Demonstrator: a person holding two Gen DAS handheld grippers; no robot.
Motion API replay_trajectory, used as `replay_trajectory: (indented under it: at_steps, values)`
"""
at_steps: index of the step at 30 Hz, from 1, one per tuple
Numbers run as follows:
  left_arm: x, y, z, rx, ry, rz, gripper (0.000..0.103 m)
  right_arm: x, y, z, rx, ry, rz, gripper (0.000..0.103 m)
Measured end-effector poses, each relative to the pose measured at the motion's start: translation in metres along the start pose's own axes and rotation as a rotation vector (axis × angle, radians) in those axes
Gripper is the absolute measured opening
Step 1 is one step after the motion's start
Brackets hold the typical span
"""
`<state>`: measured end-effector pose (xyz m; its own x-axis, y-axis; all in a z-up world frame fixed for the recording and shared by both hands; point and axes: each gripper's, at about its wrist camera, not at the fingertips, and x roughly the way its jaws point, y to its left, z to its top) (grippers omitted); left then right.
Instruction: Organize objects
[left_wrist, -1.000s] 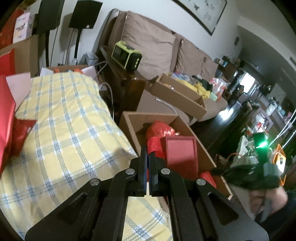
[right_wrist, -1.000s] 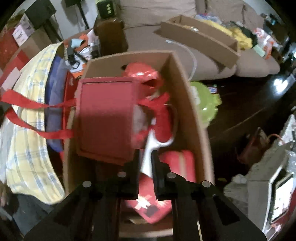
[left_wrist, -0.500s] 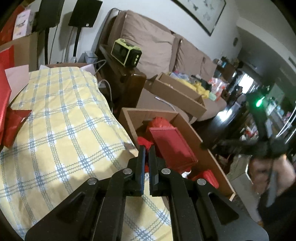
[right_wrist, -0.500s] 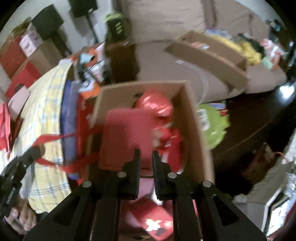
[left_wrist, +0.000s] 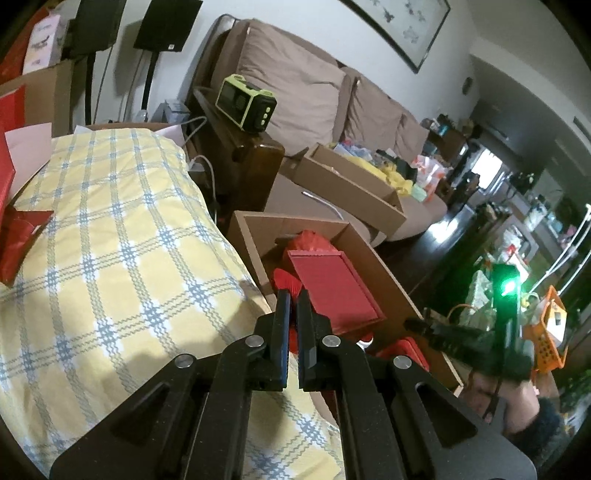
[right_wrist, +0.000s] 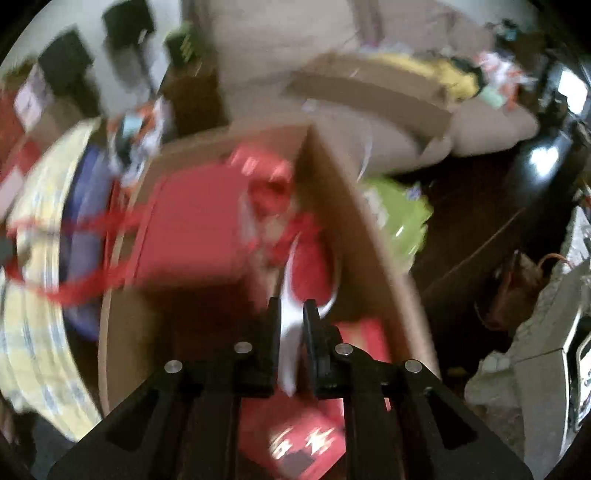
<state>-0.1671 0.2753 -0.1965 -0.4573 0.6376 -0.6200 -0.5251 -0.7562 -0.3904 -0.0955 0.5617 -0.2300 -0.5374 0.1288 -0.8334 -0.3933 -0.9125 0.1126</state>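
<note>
An open cardboard box (left_wrist: 384, 280) stands on the floor beside the bed. A flat red box (left_wrist: 330, 288) lies in it on other red items; it shows blurred in the right wrist view (right_wrist: 192, 229), with red ribbons (right_wrist: 74, 254) trailing left over the box edge. My left gripper (left_wrist: 291, 306) is shut on a red ribbon (left_wrist: 288, 284), just above the bed's edge. My right gripper (right_wrist: 290, 317) hovers above the box (right_wrist: 369, 236), jaws nearly closed with nothing between them.
A yellow checked bedspread (left_wrist: 110, 236) covers the bed at left, with red packets (left_wrist: 18, 240) on it. A sofa (left_wrist: 314, 96) holds another cardboard box (left_wrist: 347, 184). A dark wooden side table (left_wrist: 243, 162) carries a green device (left_wrist: 245, 101). A green bag (right_wrist: 402, 221) lies on the dark floor.
The flat red box has dropped into the cardboard box and settled. My right gripper has pulled back up from it and is moving fast. My left gripper has kept hold of the ribbon.
</note>
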Motion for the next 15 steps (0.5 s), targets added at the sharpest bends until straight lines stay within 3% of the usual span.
replay_trajectory:
  at_steps: [4,7,12,15]
  values:
    - [0.002,-0.010,-0.003,0.052,-0.004,0.025,0.001,0.007,-0.009,0.005,0.050,-0.014,0.030,0.012]
    - [0.002,-0.018,-0.005,0.088,-0.010,0.027,0.001,0.010,-0.005,0.010,0.058,0.039,0.053,0.012]
    - [0.006,-0.027,-0.010,0.126,-0.001,0.059,0.001,0.017,0.006,0.021,-0.024,0.027,0.074,0.013]
    - [0.006,-0.029,-0.010,0.137,0.001,0.061,0.001,0.032,0.000,0.025,0.005,0.038,0.096,0.014]
